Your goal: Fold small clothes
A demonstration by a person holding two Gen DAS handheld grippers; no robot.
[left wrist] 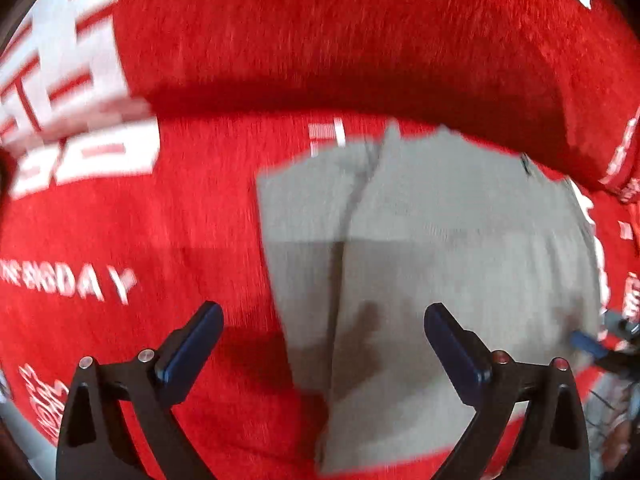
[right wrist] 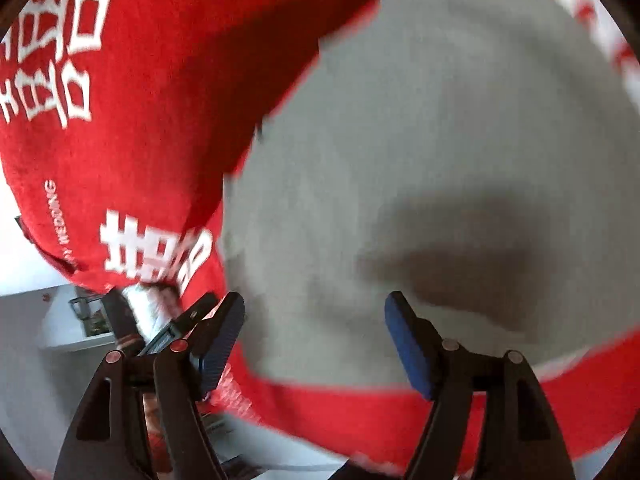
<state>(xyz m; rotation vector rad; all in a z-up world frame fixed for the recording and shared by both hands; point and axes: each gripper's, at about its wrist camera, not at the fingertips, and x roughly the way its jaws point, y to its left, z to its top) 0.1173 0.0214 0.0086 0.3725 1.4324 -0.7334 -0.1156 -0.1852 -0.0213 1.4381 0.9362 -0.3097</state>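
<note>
A small grey garment (left wrist: 440, 240) lies folded and flat on a red plush cover (left wrist: 140, 240) with white lettering. A lengthwise fold edge runs down its left part. My left gripper (left wrist: 324, 310) hovers open over the garment's left portion, one finger over the red cover and the other over the grey cloth, with nothing between them. In the right wrist view the same grey garment (right wrist: 420, 140) fills the middle. My right gripper (right wrist: 315, 298) stands open above its near edge and holds nothing. Both pictures are blurred.
A thick red roll of the same cover (left wrist: 340, 40) rises just behind the garment. The cover's edge (right wrist: 340, 412) drops off near my right gripper. Beyond it, at lower left, are a pale floor and a white shelf (right wrist: 84, 336) with small items.
</note>
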